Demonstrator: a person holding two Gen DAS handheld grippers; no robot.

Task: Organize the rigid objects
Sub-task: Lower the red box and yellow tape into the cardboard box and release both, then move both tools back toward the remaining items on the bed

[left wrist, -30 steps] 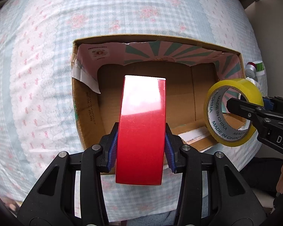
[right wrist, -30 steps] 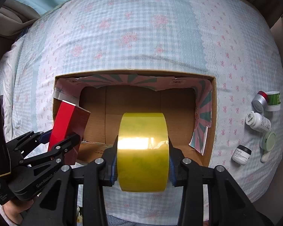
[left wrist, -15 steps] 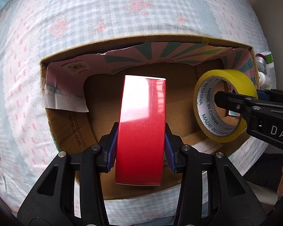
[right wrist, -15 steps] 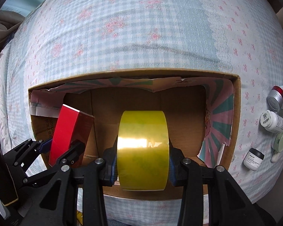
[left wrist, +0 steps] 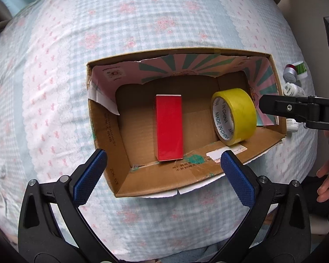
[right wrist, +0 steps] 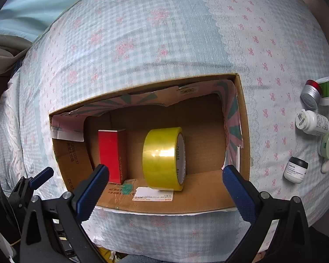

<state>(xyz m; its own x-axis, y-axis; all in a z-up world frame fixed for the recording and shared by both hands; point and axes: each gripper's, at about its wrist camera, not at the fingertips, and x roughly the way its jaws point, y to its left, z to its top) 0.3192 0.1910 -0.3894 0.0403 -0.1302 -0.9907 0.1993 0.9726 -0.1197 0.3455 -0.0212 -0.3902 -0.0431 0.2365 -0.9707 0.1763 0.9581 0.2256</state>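
Having let go a moment ago, both the left gripper (left wrist: 163,165) and right gripper (right wrist: 165,182) hang spread and empty — red box (left wrist: 169,127) and yellow tape (right wrist: 163,158) now rest inside the cardboard box (left wrist: 210,173), leaving the jars (right wrist: 313,122) outside.

A bed in a blue gingham floral sheet (right wrist: 164,32) carries an open cardboard box (right wrist: 244,131) – small jars (right wrist: 311,122) lie beside it.

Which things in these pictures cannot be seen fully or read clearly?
- Tape roll print: partly wrapped out of sight, left wrist view.
- Red box side lettering: too small, right wrist view.
- Small jars: partly hidden behind the cardboard box wall and the right gripper, left wrist view.
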